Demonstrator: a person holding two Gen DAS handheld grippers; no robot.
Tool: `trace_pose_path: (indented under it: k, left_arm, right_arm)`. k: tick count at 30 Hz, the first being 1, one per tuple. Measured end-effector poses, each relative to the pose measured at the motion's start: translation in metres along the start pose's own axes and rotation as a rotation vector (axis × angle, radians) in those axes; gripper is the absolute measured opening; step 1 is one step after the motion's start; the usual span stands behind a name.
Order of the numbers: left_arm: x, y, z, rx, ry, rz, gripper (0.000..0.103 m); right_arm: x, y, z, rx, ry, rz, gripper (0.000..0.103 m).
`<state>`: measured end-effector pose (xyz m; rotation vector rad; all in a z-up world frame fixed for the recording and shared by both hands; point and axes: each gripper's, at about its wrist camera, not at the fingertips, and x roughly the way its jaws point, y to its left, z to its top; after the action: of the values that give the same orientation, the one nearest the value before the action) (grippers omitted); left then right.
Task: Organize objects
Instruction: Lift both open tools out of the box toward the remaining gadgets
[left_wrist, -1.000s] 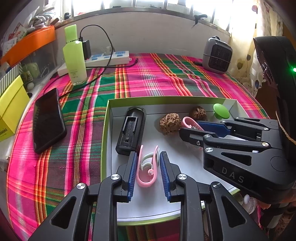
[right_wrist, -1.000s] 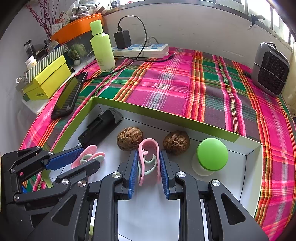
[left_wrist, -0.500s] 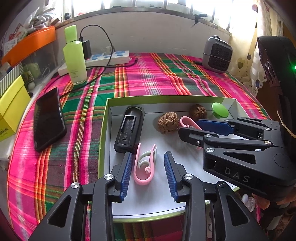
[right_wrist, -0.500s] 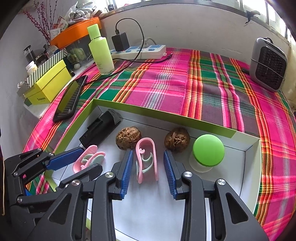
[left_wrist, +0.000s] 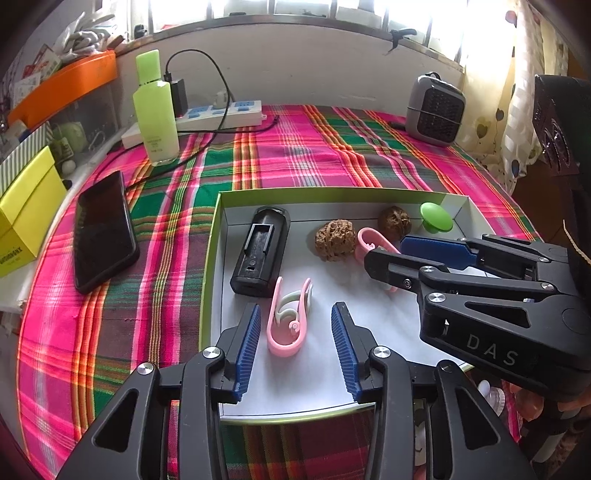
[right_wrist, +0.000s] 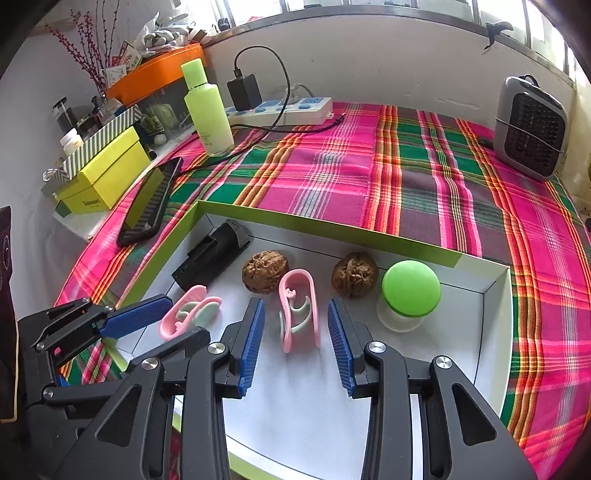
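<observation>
Inside green-rimmed tray (left_wrist: 212, 236), left claw (left_wrist: 295, 345) and right claw (right_wrist: 295, 338) both spread, each straddling a pink clip (left_wrist: 290, 319) untouched.

Left gripper (left_wrist: 295, 343) jaws spread apart since a second ago, releasing its pink clip (left_wrist: 290, 321); right gripper (right_wrist: 295, 341) likewise opened off its pink clip (right_wrist: 299, 308)
</observation>
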<state>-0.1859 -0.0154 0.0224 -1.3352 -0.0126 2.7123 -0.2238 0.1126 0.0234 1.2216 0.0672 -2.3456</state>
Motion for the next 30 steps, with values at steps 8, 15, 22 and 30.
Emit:
trace_pose_path:
  k: [8,15,22,30]
  left_arm:
    - [-0.01,0.002,-0.002,-0.012,-0.02,0.014,0.041]
    - [-0.018,0.0,-0.006,-0.008,-0.034,0.032,0.042]
    - [-0.034,0.0,-0.015,-0.011,-0.064,0.046,0.042]
    - [-0.051,0.0,-0.027,-0.023,-0.087,0.042,0.042]
  right_arm:
    - [-0.01,0.002,-0.004,0.008,-0.022,-0.006,0.037]
    - [-0.02,0.006,-0.008,-0.005,-0.042,-0.038,0.038]
    - [-0.036,0.009,-0.016,-0.022,-0.071,-0.067,0.038]
    - [-0.053,0.012,-0.032,-0.004,-0.091,-0.084,0.038]
